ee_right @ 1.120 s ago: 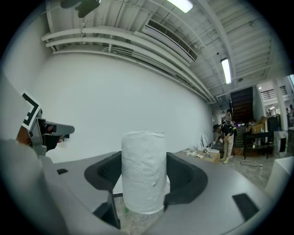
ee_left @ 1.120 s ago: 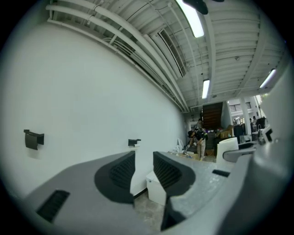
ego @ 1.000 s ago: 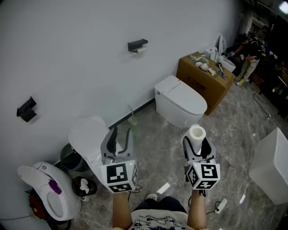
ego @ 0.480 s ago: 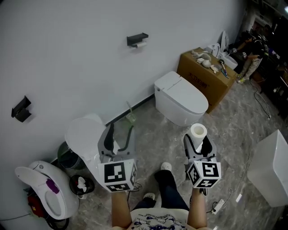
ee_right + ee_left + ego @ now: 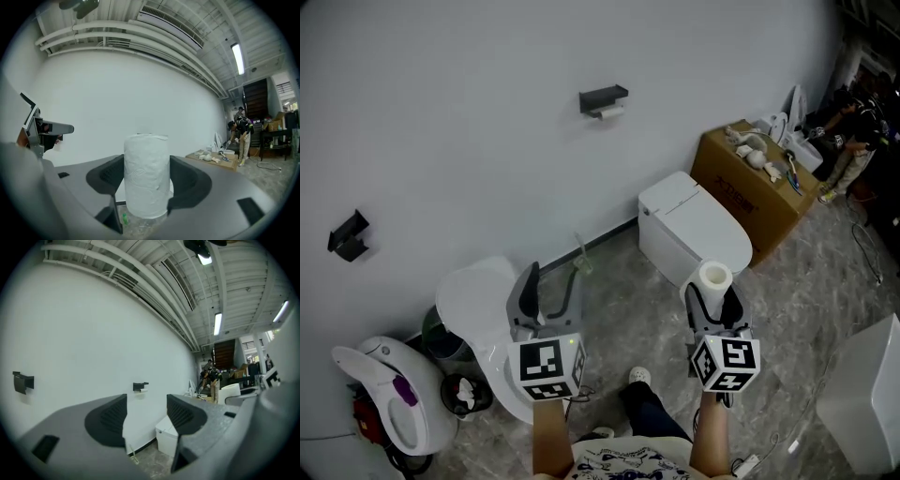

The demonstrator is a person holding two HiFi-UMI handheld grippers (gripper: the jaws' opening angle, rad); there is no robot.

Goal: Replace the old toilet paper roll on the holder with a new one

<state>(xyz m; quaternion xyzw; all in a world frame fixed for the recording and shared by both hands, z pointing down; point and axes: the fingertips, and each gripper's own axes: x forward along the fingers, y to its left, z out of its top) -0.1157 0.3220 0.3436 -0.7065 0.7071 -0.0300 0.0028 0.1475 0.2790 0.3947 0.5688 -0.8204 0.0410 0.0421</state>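
Ahead, the white wall (image 5: 469, 112) meets the marble floor (image 5: 619, 314), which lies open left of the toilet (image 5: 694, 225). The left gripper (image 5: 553, 278) has just been opening its jaws, now wide with nothing between them. The right gripper (image 5: 713, 292) clamps the new roll (image 5: 713, 277) upright. Well apart, up on the wall, the holder (image 5: 603, 97) carries the old roll (image 5: 608, 112).
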